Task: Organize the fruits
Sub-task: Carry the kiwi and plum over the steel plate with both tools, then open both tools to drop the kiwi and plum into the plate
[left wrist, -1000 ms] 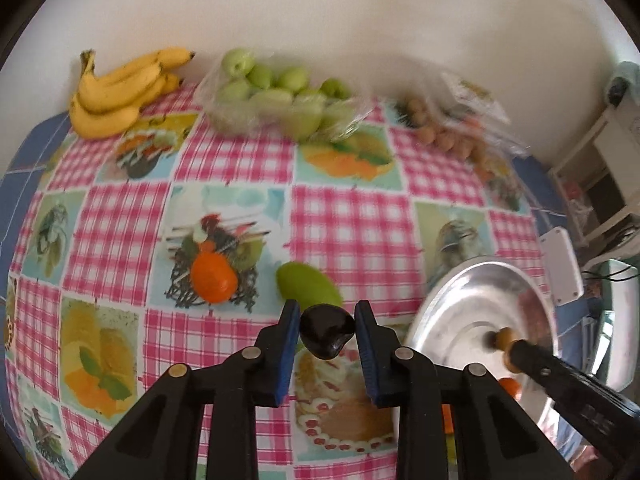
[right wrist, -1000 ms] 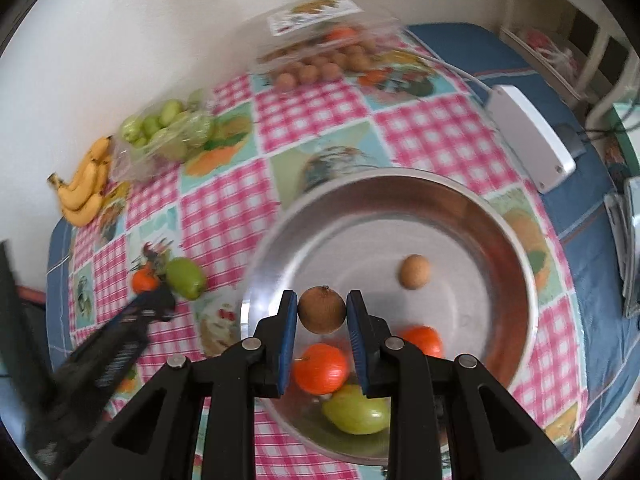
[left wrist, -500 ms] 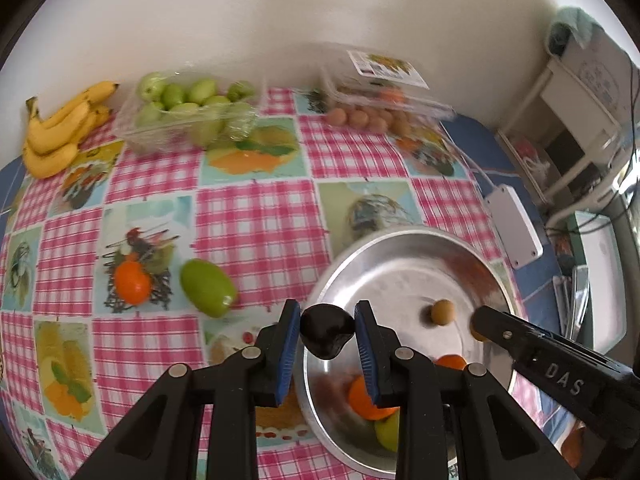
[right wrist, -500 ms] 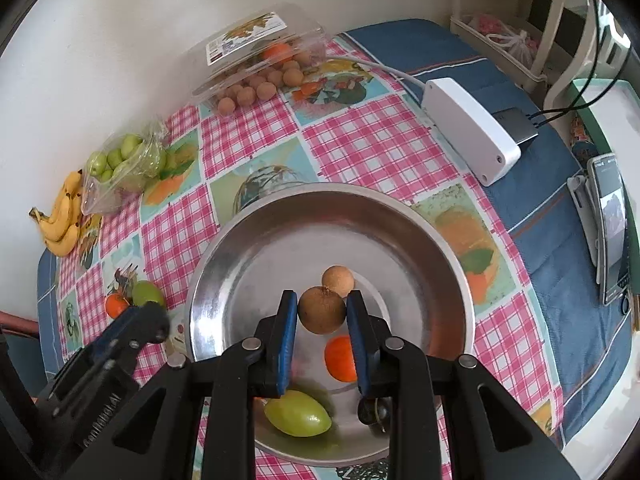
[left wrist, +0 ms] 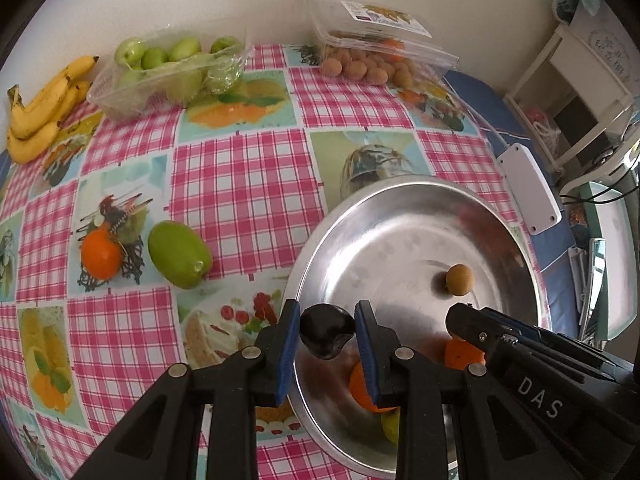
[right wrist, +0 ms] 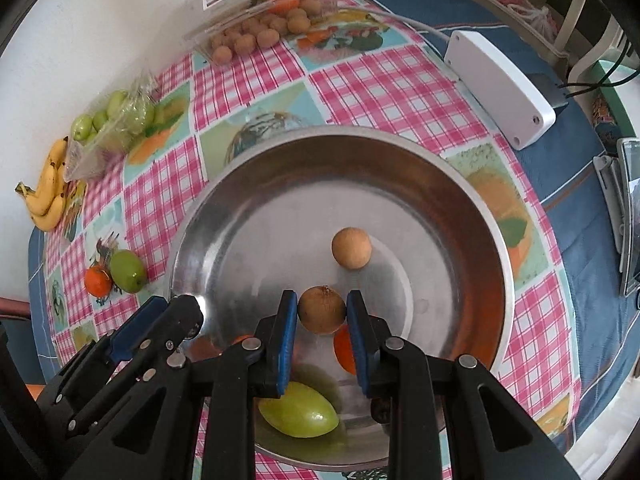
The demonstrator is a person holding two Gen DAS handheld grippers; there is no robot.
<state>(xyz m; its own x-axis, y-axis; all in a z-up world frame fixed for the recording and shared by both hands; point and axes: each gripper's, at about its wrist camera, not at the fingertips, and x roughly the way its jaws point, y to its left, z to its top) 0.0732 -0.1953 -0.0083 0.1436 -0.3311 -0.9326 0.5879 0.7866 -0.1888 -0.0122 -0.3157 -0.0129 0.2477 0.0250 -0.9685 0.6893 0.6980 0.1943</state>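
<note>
My left gripper (left wrist: 327, 334) is shut on a small dark, near-black fruit (left wrist: 326, 331), hanging over the near left rim of the steel bowl (left wrist: 400, 208). My right gripper (right wrist: 322, 314) is shut on a round brown fruit (right wrist: 321, 309) low inside the same bowl (right wrist: 280, 152). In the bowl lie a tan round fruit (right wrist: 351, 248), an orange (right wrist: 344, 350) partly behind my fingers, and a green fruit (right wrist: 298, 416). On the cloth to the left lie a loose orange (left wrist: 100, 254) and a green fruit (left wrist: 179, 254).
Bananas (left wrist: 40, 112), a clear tray of green fruits (left wrist: 168, 68) and an open clear box of tan fruits (left wrist: 372, 60) line the wall. A white power strip (right wrist: 500, 88) lies right of the bowl. A phone (right wrist: 630, 216) rests on the blue cover.
The left gripper has carried the dark fruit rightward from the loose fruits to the bowl's rim. The right gripper has sunk lower into the bowl with the brown fruit.
</note>
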